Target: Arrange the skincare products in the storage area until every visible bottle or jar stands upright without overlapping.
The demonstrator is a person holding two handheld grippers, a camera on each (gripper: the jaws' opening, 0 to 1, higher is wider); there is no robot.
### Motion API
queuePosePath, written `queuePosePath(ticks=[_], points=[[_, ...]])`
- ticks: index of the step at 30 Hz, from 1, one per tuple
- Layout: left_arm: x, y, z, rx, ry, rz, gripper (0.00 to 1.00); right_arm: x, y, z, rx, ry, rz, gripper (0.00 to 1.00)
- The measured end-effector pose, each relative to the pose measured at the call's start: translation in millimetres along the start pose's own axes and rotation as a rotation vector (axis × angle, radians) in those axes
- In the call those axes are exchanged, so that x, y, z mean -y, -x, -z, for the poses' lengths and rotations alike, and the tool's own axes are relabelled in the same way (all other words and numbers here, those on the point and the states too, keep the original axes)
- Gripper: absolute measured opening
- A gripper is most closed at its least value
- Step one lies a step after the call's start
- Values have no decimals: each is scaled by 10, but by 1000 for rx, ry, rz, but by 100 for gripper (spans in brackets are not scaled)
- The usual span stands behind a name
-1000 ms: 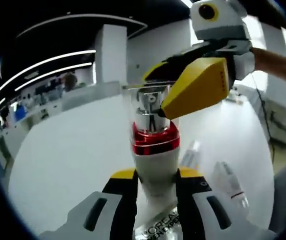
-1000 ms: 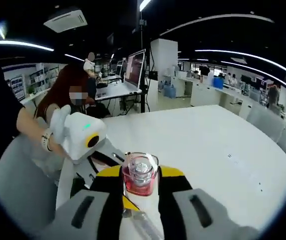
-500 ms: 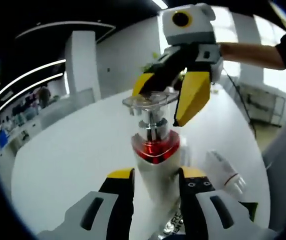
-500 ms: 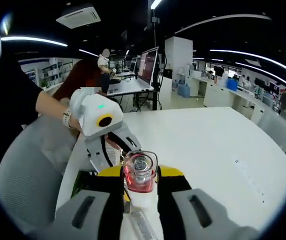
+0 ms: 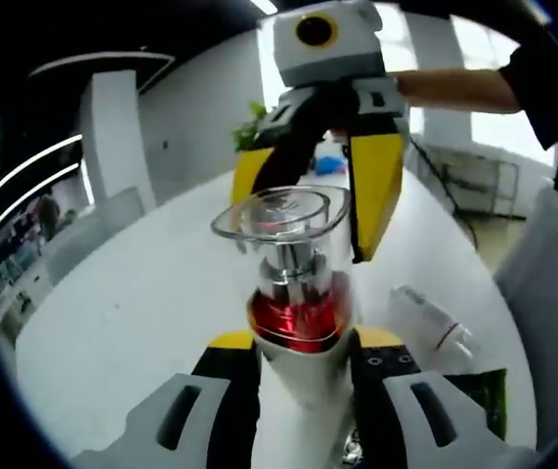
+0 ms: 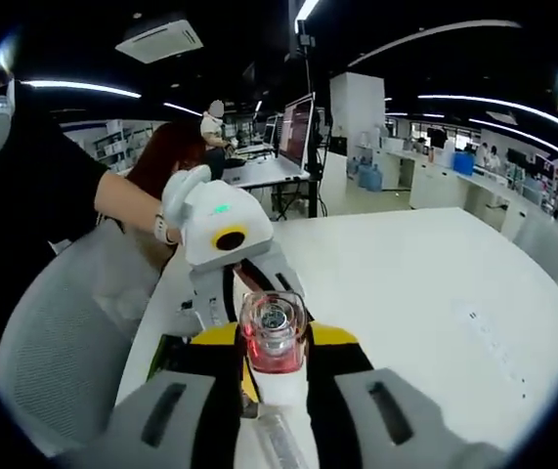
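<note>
A white bottle (image 5: 303, 363) with a red collar and a clear cap (image 5: 280, 210) is held in the air between both grippers. My left gripper (image 5: 298, 342) is shut on its white body, just below the collar. From the far side my right gripper (image 5: 298, 230) reaches in, its yellow jaws closed on either side of the clear cap. In the right gripper view the cap (image 6: 272, 320) sits between my right gripper's (image 6: 274, 337) jaw tips, and the left gripper (image 6: 244, 293) faces me from behind the bottle.
A white table (image 6: 415, 283) lies under both grippers. A clear tube (image 5: 433, 322) lies flat on it to the right, beside a green and black packet (image 5: 484, 391). A grey chair (image 6: 54, 342) stands at the table's left edge. Desks and people are far behind.
The left gripper view has tipped, so the cap's open top now faces it more. The right gripper has swung round to straddle the cap squarely. Both grips on the bottle are unchanged.
</note>
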State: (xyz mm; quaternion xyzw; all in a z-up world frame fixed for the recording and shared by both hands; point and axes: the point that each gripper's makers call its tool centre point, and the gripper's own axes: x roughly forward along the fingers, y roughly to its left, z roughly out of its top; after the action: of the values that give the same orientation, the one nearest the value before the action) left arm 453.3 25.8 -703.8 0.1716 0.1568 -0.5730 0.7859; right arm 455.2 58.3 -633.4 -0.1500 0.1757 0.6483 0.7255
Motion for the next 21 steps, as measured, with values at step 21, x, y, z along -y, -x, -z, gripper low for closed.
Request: queuePosePath(ticks=[21], points=[[1, -9, -13, -20, 50, -74, 28, 2, -36, 184, 163, -171, 369, 29]])
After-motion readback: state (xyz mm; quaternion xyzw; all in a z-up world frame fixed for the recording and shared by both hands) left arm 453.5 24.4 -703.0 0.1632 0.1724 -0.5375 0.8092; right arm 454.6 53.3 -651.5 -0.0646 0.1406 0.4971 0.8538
